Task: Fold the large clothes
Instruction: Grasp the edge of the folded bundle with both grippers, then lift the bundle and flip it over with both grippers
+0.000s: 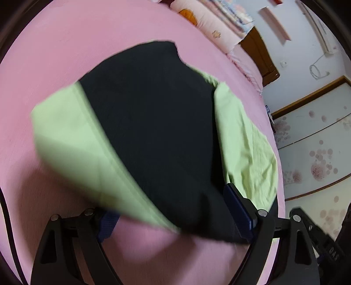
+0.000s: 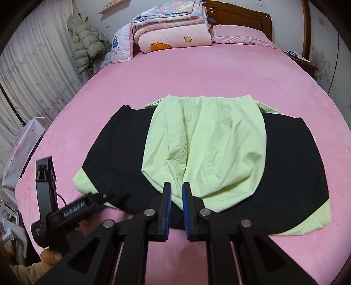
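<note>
Item: garment, black w/ light-green panels, lying partly folded on the pink bed, near its foot edge. In the right view we see a green section laid over the middle of the black body, w/ green corners showing at the lower left and lower right. Left gripper: we see its jaws wide apart, straddling the near hem; cloth sits between the fingers but the pads don't press on it; the right pad lies just beside the black edge. That view is blurred, so finer detail we can't tell. Right gripper: jaws close together w/ only a narrow gap between the blue pads; tips sit over the green hem, but whether any cloth is pinched we can't tell. A hand shows at lower left of the right view, under the left gripper's body. Misc.: stacked quilts and wooden headboard at the far end; puffer coat hung by curtains; floral wardrobe doors beside the bed.
</note>
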`<state>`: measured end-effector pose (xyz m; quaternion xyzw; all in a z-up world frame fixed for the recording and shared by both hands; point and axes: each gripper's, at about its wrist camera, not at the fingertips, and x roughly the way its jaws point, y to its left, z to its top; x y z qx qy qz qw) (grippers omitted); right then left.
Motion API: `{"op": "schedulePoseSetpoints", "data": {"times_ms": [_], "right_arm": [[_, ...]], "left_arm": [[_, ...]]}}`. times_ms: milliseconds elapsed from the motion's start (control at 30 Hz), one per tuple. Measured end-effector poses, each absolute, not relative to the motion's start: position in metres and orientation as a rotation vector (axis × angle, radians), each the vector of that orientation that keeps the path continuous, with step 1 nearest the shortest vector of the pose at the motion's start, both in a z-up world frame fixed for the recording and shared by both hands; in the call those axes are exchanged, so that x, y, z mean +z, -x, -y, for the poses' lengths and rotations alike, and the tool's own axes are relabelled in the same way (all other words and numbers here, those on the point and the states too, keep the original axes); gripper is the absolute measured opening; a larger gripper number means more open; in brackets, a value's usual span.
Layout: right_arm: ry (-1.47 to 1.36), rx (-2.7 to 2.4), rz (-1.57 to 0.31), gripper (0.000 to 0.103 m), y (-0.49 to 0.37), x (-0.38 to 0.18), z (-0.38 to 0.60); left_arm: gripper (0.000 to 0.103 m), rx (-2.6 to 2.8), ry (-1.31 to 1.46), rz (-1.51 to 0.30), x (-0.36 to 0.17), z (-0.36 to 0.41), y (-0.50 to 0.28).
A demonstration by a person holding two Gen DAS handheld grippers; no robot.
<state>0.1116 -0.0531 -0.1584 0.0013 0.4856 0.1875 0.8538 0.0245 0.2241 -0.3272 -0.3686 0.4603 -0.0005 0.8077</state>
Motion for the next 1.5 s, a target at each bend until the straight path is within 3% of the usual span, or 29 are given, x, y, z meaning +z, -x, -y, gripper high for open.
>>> {"op": "schedulePoseSetpoints", "data": {"times_ms": [100,200,300,367,467,767,1100,1300,1500], "right_arm": [[0.007,0.385,-1.0,0.01,-0.117,-0.164,0.052],[0.022,0.374,-0.967,0.01,-0.126,-0.168,0.051],[0.077,0.352,-0.93,0.01,-0.14,-0.174,0.045],[0.122,0.348,-0.904,0.01,-0.148,-0.181,0.04],[0.169,0.334,-0.902,0.01,-0.157,-0.201,0.035],[0.159,0.328,-0.946,0.009,-0.145,-0.255,0.047],[-0.216,0.41,-0.938,0.008,-0.142,-0.257,0.106],[-0.37,0.409,-0.926,0.008,-0.117,-0.248,0.151],[-0.412,0.289,-0.951,0.008,-0.075,-0.24,0.215]], "left_arm": [[0.087,-0.002,0.808,-0.923,-0.329,-0.23,-0.037],[0.078,0.018,0.829,-0.867,-0.33,-0.238,-0.049],[0.053,0.039,0.884,-0.848,-0.331,-0.251,-0.055],[0.024,0.04,0.87,-0.843,-0.326,-0.25,-0.056],[0.012,0.029,0.745,-0.835,-0.309,-0.237,-0.061],[0.005,-0.117,0.438,-0.715,-0.235,-0.184,-0.065],[0.005,-0.426,0.179,-0.579,-0.176,-0.079,-0.071],[0.005,-0.614,0.005,-0.583,-0.175,0.007,-0.084],[0.005,-0.73,-0.12,-0.697,-0.209,0.081,-0.096]]}}
